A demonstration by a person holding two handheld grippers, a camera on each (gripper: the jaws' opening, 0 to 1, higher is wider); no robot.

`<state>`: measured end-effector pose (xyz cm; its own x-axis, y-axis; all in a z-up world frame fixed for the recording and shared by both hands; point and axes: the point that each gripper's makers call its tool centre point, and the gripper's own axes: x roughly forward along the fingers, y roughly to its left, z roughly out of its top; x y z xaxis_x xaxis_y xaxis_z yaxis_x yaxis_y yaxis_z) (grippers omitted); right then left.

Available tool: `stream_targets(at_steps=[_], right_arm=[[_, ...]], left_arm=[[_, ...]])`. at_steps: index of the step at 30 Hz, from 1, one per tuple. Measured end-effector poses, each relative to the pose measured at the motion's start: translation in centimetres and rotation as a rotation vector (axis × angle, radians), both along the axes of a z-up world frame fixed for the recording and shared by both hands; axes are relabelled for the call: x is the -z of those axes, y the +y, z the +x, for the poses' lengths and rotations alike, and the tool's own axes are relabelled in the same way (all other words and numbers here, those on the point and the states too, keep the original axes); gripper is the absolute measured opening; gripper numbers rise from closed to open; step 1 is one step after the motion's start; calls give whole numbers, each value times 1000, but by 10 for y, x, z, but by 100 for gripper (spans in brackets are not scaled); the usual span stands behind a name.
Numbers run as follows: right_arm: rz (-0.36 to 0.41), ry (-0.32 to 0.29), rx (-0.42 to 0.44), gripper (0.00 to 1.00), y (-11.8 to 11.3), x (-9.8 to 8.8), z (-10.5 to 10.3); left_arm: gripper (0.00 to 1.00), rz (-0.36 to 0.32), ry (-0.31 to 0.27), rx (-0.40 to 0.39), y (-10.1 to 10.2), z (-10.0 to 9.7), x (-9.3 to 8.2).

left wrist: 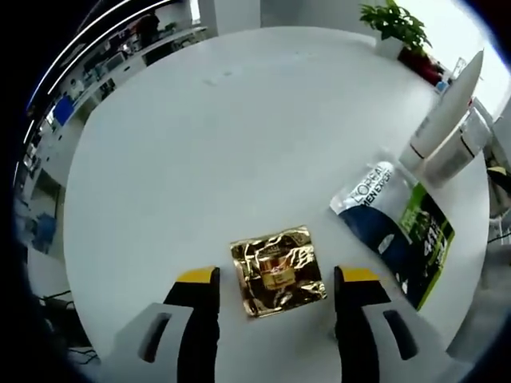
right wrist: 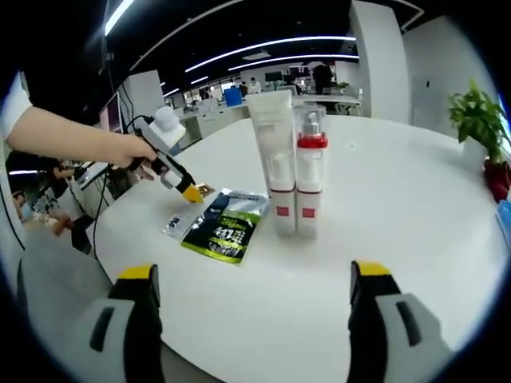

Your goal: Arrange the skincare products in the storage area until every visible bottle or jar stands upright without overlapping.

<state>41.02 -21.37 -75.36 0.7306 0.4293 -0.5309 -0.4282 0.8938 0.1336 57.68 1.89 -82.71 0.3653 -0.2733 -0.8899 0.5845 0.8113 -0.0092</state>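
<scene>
Sachet (left wrist: 278,270) lies flat on the tabletop (left wrist: 239,144) between my left gripper's (left wrist: 278,281) wide-open, empty jaws, while my right gripper (right wrist: 254,281), open and empty too, faces the upright tube (right wrist: 272,152) and bottle (right wrist: 310,167).

Small gold foil sachet (right wrist: 204,190) mostly hidden behind the left gripper (right wrist: 190,193), print on the dark blue-and-green sachet (right wrist: 227,226) too small to read

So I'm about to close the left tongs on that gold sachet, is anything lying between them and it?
Nothing visible does. The gold sachet lies flat on the white table, just ahead of the open left tongs, with bare table around it. The dark pouch lies off to the right, clear of the path.
</scene>
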Motion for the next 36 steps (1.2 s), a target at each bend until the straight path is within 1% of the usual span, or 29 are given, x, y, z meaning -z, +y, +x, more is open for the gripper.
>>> stream_targets(at_steps=[5, 8, 10, 14, 18, 19, 21, 23, 25, 28, 31, 34, 36], right_arm=[[3, 2, 0, 100, 1, 0, 0], [5, 2, 1, 100, 1, 0, 0], [6, 2, 2, 100, 1, -1, 0], [7, 1, 4, 100, 0, -1, 0], [10, -1, 9, 100, 0, -2, 0], [12, -2, 11, 100, -1, -2, 0], [13, -3, 11, 100, -1, -2, 0], [15, -5, 10, 100, -1, -2, 1], [16, -7, 9, 100, 0, -3, 0], [19, -11, 9, 100, 0, -3, 1], [22, -15, 9, 100, 0, -5, 1], [27, -19, 10, 100, 0, -6, 1], [31, -23, 13, 100, 0, -6, 2]], left_arm=[[52, 0, -3, 0, -1, -1, -1], [44, -1, -5, 4, -3, -2, -2], [37, -2, -6, 7, -3, -2, -2], [36, -1, -2, -11, -3, -3, -2], [35, -32, 14, -95, -3, -3, -5], [35, -56, 23, -124, -5, -4, -6], [35, -79, 38, -177, -5, -6, -9], [35, -105, 46, -214, -6, -7, -12], [35, -116, 52, -249, -5, -7, -15], [35, -117, 48, -270, -5, -8, -17], [35, -125, 47, -309, -5, -9, -18], [35, -152, 54, -368, -7, -11, -20], [35, -167, 52, -390, -10, -11, -22]])
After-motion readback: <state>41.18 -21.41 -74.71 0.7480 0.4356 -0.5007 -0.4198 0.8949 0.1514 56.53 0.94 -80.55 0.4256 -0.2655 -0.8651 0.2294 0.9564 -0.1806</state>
